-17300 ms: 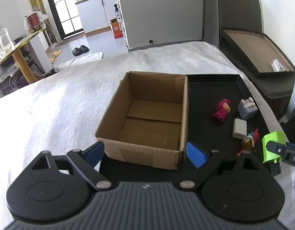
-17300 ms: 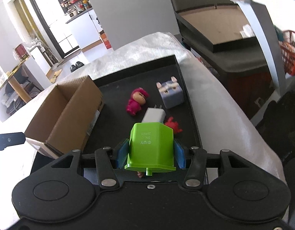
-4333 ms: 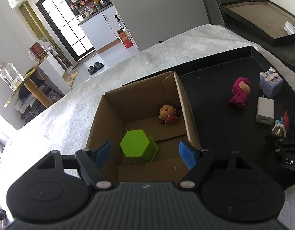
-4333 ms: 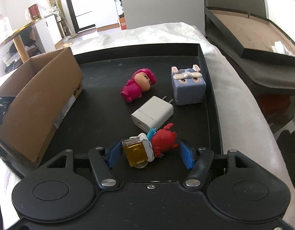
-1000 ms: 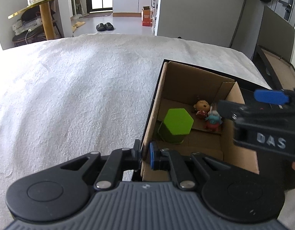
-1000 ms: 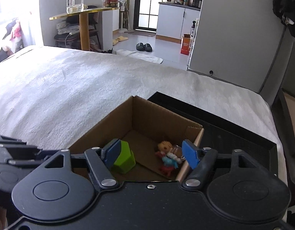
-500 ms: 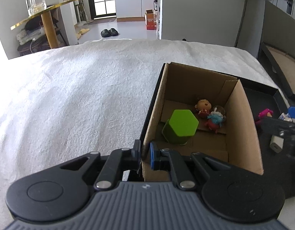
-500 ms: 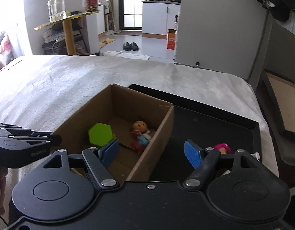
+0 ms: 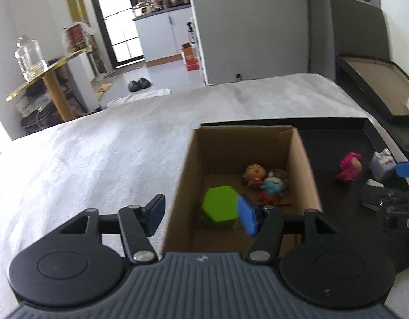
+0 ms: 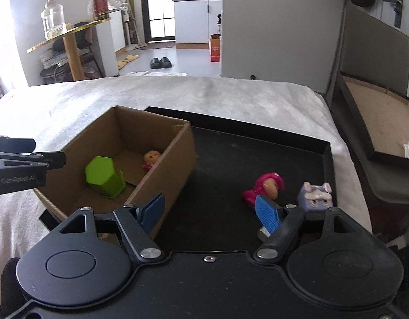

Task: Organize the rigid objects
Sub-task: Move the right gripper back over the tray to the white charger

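Left gripper [image 9: 201, 216] jaws have just opened off the cardboard box [image 9: 304, 164] wall; right gripper [image 10: 210, 212] jaws apart, empty, above the pink figure [image 10: 265, 187], likely next.

My left claw [image 9: 201, 216] had just been opening, and its jaws stood apart astride the near left wall of the cardboard box [image 9: 177, 186], not touching it. Just beyond my right finger, inside the box, sat a green hexagonal block [image 9: 217, 207], with two small figurines [image 9: 265, 183] lying farther in. Off to my right a pink figure [image 9: 349, 166] lay on the black tray [image 9: 332, 138].

Home: bed [image 10: 177, 93], kitchen cabinets [image 10: 196, 21], slippers [image 10: 160, 62].
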{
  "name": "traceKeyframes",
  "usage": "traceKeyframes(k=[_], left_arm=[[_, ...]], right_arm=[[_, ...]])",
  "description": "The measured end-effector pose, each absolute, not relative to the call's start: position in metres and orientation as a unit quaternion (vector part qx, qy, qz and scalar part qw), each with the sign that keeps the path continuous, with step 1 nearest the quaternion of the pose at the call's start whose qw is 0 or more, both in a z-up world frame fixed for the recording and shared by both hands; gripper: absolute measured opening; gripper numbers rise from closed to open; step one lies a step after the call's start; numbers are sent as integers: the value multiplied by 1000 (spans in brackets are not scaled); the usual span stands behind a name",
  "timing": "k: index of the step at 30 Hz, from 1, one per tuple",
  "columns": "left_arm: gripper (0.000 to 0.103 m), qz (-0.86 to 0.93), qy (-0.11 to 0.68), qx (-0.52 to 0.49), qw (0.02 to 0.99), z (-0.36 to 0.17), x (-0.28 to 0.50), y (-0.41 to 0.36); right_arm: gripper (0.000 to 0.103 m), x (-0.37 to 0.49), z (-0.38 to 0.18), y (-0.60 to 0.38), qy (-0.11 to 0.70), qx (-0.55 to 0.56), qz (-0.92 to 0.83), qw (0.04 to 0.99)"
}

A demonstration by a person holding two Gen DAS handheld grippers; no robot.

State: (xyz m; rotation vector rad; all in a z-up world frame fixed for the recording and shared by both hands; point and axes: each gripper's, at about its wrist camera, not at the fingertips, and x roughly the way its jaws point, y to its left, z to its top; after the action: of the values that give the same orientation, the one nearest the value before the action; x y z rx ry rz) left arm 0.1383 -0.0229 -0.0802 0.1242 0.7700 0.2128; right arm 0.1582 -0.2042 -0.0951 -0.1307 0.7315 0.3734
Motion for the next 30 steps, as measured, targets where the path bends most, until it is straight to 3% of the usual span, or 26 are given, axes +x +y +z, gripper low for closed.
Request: traceKeyframes(k=[30], left_arm=[[70, 117, 382, 149, 904, -90, 177, -87]], right_arm=[[70, 189, -173, -273, 385, 51, 139, 911]])
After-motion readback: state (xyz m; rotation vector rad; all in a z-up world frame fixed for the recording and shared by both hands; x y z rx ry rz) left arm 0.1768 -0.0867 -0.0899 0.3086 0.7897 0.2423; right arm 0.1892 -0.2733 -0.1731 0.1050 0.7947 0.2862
